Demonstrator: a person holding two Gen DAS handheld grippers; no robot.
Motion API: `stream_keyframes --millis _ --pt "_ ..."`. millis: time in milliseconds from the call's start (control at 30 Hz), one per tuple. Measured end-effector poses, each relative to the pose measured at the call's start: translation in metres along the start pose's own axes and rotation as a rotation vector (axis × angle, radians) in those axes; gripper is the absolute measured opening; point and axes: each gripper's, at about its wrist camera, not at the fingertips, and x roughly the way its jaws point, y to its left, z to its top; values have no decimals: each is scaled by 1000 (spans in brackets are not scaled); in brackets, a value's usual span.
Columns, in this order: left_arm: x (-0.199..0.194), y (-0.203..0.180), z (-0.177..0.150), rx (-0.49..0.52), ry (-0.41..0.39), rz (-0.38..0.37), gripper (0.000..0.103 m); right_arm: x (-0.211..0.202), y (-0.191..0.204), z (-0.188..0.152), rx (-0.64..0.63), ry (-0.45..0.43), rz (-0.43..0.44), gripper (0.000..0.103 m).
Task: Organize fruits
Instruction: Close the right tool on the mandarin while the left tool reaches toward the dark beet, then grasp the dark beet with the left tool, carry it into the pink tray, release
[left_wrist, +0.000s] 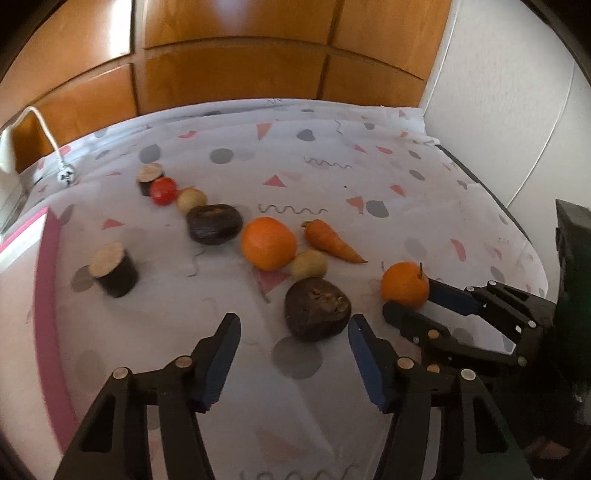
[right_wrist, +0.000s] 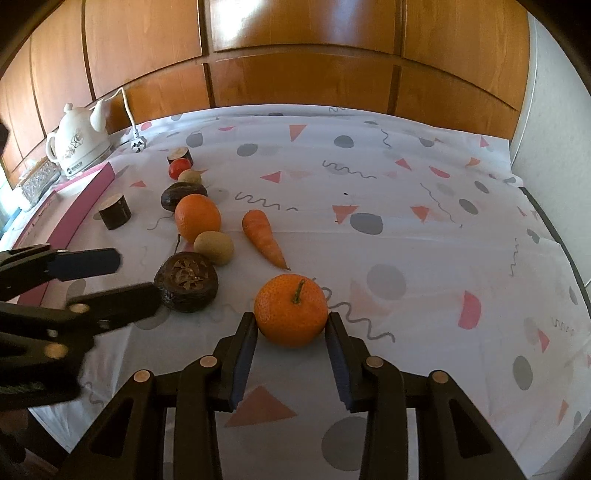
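A stemmed orange (right_wrist: 291, 310) sits on the patterned cloth between the fingertips of my right gripper (right_wrist: 291, 325), whose jaws are open and close beside it; it also shows in the left wrist view (left_wrist: 404, 284). My left gripper (left_wrist: 293, 328) is open just in front of a dark brown fruit (left_wrist: 317, 309), also in the right wrist view (right_wrist: 186, 281). Behind lie a larger orange (left_wrist: 269, 243), a carrot (left_wrist: 332, 240), two kiwis (left_wrist: 308, 264) (left_wrist: 191, 199), another dark fruit (left_wrist: 214, 223) and a tomato (left_wrist: 163, 190).
Two dark wooden cylinders (left_wrist: 114, 274) (left_wrist: 149, 178) stand on the cloth (left_wrist: 332, 177). A white kettle (right_wrist: 79, 144) and a pink-edged tray (right_wrist: 88, 195) sit at the left. Wooden panels rise behind and a white wall stands right.
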Motion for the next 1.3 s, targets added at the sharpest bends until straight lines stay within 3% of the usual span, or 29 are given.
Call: stream_keyframes --millis 200,400,533,667,867,1033,1300 --pt "18 -8 5 16 20 -7 60 2 -2 -3 -3 6 6 39" --pt "27 -8 6 -2 16 -27 46 3 -2 -3 -18 3 3 43" --pt "24 -1 3 -27 4 -46 45 5 0 -1 -32 -1 1 49" --pt "16 6 -2 -46 -4 -26 45 7 4 1 -47 -7 7 42" --pt "-10 26 -14 -92 -45 53 45 8 6 1 -44 -5 7 39" --pt "-43 55 -19 -180 -106 140 45 9 3 2 -27 6 27 39" --pt "-90 116 -33 -342 -183 311 45 9 10 4 -49 17 -18 39"
